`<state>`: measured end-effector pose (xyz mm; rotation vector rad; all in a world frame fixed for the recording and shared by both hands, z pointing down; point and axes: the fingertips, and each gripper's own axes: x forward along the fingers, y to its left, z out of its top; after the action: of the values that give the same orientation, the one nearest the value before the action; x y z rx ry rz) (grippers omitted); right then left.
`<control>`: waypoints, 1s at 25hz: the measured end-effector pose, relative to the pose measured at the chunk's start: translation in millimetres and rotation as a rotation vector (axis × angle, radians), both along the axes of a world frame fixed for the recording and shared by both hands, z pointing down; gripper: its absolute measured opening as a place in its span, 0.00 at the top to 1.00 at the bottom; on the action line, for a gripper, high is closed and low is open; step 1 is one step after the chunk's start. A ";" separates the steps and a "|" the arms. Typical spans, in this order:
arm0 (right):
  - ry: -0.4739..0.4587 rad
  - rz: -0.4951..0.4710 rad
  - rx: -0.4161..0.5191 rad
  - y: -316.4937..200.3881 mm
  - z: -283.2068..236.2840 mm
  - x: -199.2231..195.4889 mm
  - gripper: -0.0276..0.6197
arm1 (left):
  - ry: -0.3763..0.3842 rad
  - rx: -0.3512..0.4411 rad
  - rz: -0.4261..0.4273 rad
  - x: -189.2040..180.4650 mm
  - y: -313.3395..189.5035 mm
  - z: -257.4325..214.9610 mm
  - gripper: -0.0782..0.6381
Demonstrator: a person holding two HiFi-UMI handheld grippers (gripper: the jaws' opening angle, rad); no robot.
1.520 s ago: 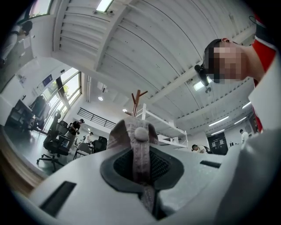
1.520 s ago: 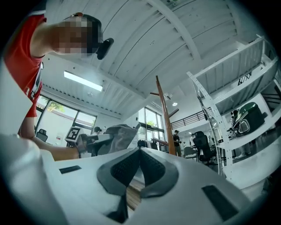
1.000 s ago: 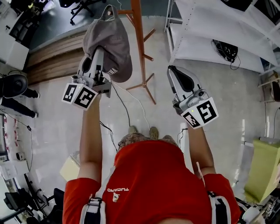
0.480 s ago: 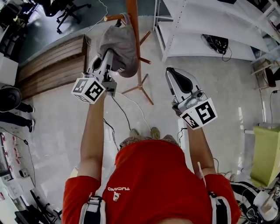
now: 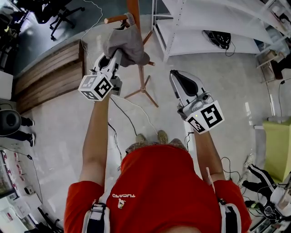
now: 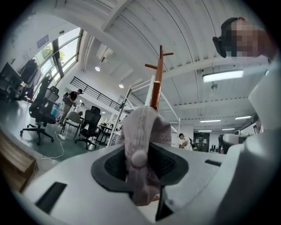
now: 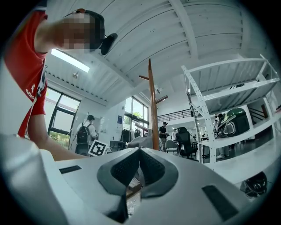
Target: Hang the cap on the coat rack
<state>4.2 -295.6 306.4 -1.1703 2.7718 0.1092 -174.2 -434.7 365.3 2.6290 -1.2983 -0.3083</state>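
A grey cap (image 5: pixel 127 42) hangs bunched beside the orange-brown coat rack pole (image 5: pixel 135 8), with its top at a wooden peg (image 5: pixel 113 19). My left gripper (image 5: pixel 119 52) reaches up into the cap from below. In the left gripper view the cap's fabric (image 6: pixel 145 132) lies between the jaws, which are opening; dark pad surface shows on both sides of it. The rack (image 6: pixel 155 85) rises right behind. My right gripper (image 5: pixel 175 75) is held to the right of the rack, shut and empty, with its pads meeting (image 7: pixel 139 151). The rack (image 7: pixel 152 101) stands ahead of it.
The rack's splayed legs (image 5: pixel 143 91) stand on the pale floor, with cables (image 5: pixel 122 111) trailing nearby. White shelving (image 5: pixel 204 41) is close on the right. A wooden platform (image 5: pixel 50 73) lies at left and office chairs (image 5: pixel 50 13) stand beyond. A yellow-green object (image 5: pixel 278 152) sits at the far right.
My left gripper has carried the cap up and toward the rack pole; the cap now bunches at the peg. The right gripper has barely moved.
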 end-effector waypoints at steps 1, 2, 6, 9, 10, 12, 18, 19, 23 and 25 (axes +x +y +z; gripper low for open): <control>0.001 0.003 -0.002 -0.2 0.7 -0.4 0.92 | 0.003 0.006 0.005 0.0 -0.8 -0.6 0.70; 0.002 0.007 -0.003 -0.3 1.1 -0.7 0.92 | 0.005 0.014 0.011 -0.5 -1.0 -1.9 0.64; 0.006 0.016 -0.005 -0.9 1.8 -3.2 0.92 | -0.009 0.036 0.026 -5.4 3.0 -5.2 0.53; 0.008 0.010 -0.008 -1.5 2.7 -6.4 0.92 | -0.032 0.040 0.031 -9.3 12.5 -4.0 0.48; 0.007 0.006 -0.008 -1.5 2.7 -7.5 0.92 | -0.042 0.043 0.036 -10.1 17.4 -3.7 0.47; 0.004 -0.002 -0.009 -1.6 2.0 -10.4 0.92 | -0.062 0.051 0.042 -11.3 28.8 -4.6 0.46; -0.011 -0.045 -0.004 -1.0 -1.4 -26.4 0.92 | -0.067 0.069 0.003 -14.6 68.7 -21.6 0.46; -0.015 -0.053 -0.003 -0.4 -1.8 -28.9 0.92 | -0.059 0.066 -0.013 -14.3 75.4 -24.7 0.46; -0.035 -0.090 0.003 1.8 -4.0 -40.5 0.92 | -0.048 0.068 -0.049 -7.9 100.8 -36.9 0.61; -0.044 -0.113 0.010 4.4 -6.0 -46.8 0.92 | -0.049 0.080 -0.051 -2.3 113.3 -43.5 0.72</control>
<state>-42.6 -291.2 300.4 -0.9992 2.7879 0.0844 -176.6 -321.4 321.8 2.6889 -1.3983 -0.3120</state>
